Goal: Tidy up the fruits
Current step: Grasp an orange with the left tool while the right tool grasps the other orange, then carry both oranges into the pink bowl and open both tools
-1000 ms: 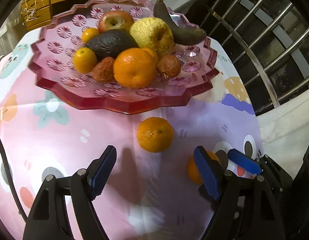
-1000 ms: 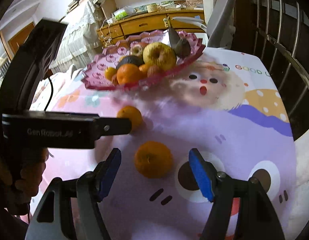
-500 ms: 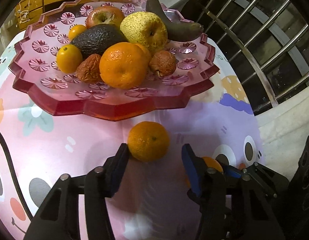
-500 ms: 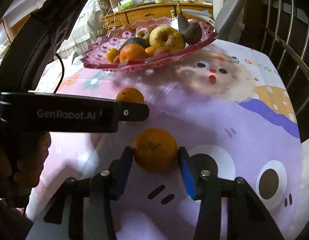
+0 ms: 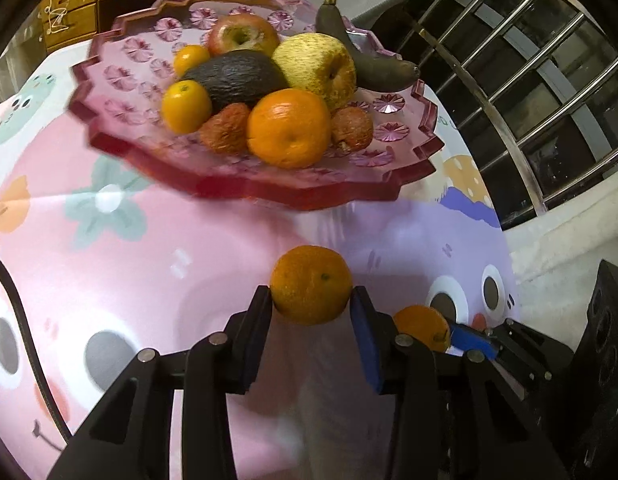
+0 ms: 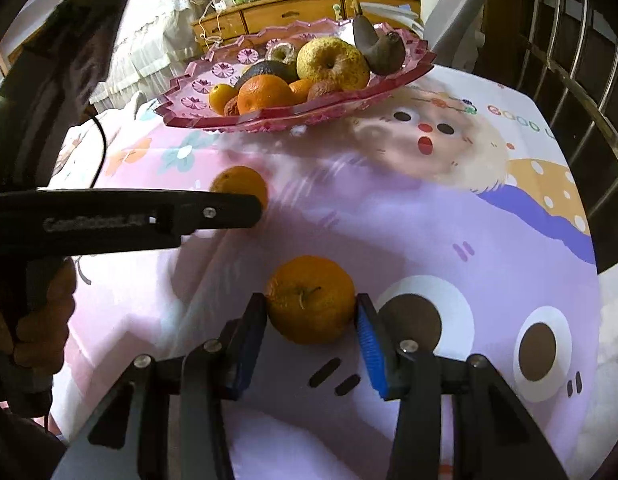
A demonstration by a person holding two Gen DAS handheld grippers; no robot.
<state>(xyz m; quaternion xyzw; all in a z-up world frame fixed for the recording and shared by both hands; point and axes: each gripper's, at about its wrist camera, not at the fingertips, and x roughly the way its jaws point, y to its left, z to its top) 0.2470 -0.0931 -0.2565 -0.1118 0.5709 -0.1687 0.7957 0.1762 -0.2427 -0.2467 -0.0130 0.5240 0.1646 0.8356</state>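
On cartoon-print pink worktop cloth (image 6: 389, 220), before scalloped pink glass fruit plate (image 5: 109, 136): left gripper (image 5: 311, 312) clamped on round orange mandarin (image 5: 311, 285); right gripper (image 6: 311, 316) clamped on second stemmed orange mandarin (image 6: 310, 299).

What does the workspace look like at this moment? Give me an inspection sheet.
Surface: table under a pink and lilac cartoon tablecloth.
Job's things: pink glass fruit plate holding an apple, avocado, pear, dark banana, oranges and wrinkled reddish fruits; two loose oranges, one in each gripper.
Clutter: nothing seen on the cloth.
Grippers: left gripper shut on the left orange; right gripper shut on the right orange, fingers touching both sides.
Cables: black cable at the left edge.
Surroundings: wooden drawer cabinet behind the plate, metal railing to the right.
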